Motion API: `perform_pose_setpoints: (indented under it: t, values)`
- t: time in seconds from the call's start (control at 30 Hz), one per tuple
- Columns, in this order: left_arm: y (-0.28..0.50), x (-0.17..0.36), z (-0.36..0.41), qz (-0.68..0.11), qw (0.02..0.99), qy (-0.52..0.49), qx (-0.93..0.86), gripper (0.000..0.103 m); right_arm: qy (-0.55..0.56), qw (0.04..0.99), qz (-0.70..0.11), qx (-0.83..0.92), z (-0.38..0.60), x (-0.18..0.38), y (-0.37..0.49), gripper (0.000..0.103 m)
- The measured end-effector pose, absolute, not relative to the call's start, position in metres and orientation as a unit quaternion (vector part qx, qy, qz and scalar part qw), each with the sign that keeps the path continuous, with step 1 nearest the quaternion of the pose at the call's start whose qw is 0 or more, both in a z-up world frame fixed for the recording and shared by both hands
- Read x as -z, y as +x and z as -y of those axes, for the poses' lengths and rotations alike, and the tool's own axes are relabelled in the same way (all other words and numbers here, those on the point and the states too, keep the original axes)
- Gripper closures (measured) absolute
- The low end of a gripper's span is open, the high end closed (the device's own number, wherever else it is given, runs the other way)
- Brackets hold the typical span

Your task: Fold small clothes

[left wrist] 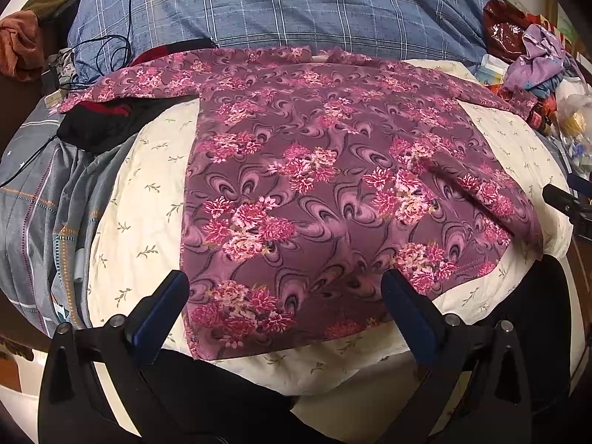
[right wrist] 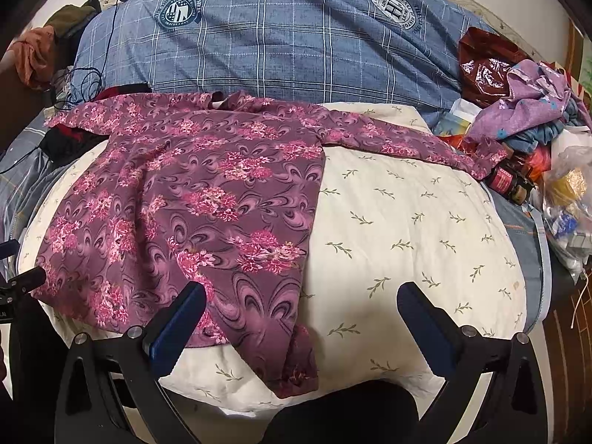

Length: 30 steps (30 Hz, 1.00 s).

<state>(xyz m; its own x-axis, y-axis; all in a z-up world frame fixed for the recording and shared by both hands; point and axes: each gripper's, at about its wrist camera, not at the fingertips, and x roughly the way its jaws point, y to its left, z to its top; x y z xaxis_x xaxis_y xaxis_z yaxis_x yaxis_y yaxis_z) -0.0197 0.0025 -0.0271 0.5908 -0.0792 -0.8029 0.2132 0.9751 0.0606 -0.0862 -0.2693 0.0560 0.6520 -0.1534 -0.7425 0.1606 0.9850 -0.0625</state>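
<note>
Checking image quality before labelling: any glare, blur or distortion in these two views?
Left wrist view: strong fisheye bowing, dark corners, floral shirt sharp. Right wrist view: same bowing; glare on the red plastic bag; the cream pillow evenly lit.

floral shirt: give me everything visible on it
The shirt is thin purple fabric printed with pink flowers and swirls. It lies spread mostly flat on the cream pillow, sleeves out to both sides, collar toward the blue plaid bedding. One near hem corner is folded over. Neither open tool touches it.
</note>
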Motion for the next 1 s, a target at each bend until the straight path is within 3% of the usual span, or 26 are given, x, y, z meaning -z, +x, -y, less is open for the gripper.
perform_pose_setpoints:
  t: [0.63,1.0]
  values:
    - [-0.01,0.033,0.0,-0.459,0.881,0.078,0.084,0.0,0.027,0.907,-0.414,0.072,0.277,-0.051,-0.078,0.0]
    - [0.041,0.04,-0.087,-0.529,0.844,-0.064,0.054,0.0,0.116,0.894,-0.426,0.074,0.327,-0.035,-0.053,0.001]
